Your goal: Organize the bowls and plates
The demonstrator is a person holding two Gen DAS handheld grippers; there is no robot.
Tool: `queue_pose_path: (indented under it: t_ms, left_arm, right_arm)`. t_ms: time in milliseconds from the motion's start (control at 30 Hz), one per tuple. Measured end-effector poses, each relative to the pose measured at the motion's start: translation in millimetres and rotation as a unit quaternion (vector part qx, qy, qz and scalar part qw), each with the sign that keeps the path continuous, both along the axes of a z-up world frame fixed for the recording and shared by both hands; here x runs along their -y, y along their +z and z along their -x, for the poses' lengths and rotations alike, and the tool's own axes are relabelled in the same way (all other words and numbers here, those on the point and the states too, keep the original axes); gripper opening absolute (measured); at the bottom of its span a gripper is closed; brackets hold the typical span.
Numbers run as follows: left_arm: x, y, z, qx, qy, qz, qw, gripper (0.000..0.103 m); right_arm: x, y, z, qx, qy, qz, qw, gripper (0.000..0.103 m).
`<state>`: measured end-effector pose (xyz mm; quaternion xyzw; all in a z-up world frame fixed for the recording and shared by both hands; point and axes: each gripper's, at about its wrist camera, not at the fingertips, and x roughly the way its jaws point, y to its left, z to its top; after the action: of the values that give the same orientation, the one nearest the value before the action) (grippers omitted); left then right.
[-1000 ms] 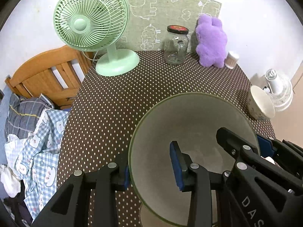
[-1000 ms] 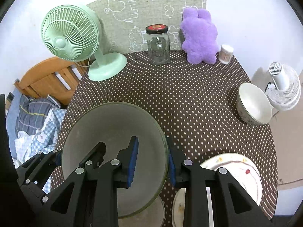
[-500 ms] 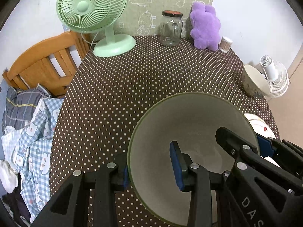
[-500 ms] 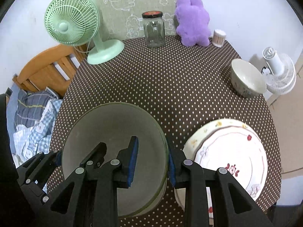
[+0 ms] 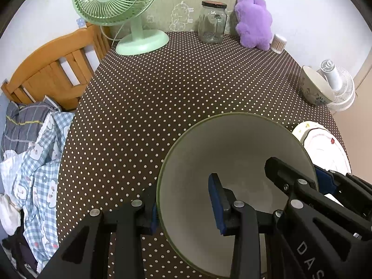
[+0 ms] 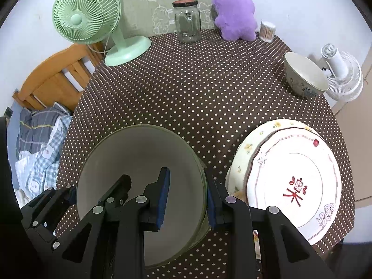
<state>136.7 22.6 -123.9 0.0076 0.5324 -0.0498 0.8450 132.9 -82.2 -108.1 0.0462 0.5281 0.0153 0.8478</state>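
Left wrist view: the left gripper [image 5: 183,205] pinches the near-left rim of a large grey-green bowl [image 5: 234,148], one pad outside the wall and one inside. The bowl fills the view from 4 to 7 o'clock, over the dotted brown tablecloth [image 5: 174,88]. The right gripper [image 5: 318,181] comes in at 4 o'clock and clamps the opposite rim. Beyond it, at 3 o'clock, the edge of the stacked plates [image 5: 325,144] shows, with a smaller patterned bowl [image 5: 313,88] at 2 o'clock near the table edge. A green desk fan [image 5: 116,4], a glass jar [image 5: 212,23] and a purple plush toy [image 5: 254,21] stand along the far side from 11 to 1 o'clock.

Right wrist view: the right gripper [image 6: 187,198] is closed on the bowl's [image 6: 139,158] right rim at 6 o'clock, the wall caught between its blue pads. The left gripper [image 6: 72,193] bites the rim at 8 o'clock. The floral plates [image 6: 293,181] lie at 4 o'clock, just beside the bowl; whether they touch it I cannot tell. The small bowl [image 6: 304,76] is at 2 o'clock.

The bowl seems to be carried two-handed toward a resting spot. To do it well, keep both hands level and moving together so the rim does not twist out of either grip, steer clear of the plate stack, and let go only once the base is seated.
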Motion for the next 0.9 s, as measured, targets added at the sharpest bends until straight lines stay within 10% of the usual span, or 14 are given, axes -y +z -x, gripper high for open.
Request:
queue_pose_path:
  t_ms: [900]
  left_arm:
    - [10,-17,-5,0.000,-0.019,0.012,0.9997,0.037]
  right_arm:
    - [-2,-11,3,0.012,-0.005,0.059,0.998,0.027]
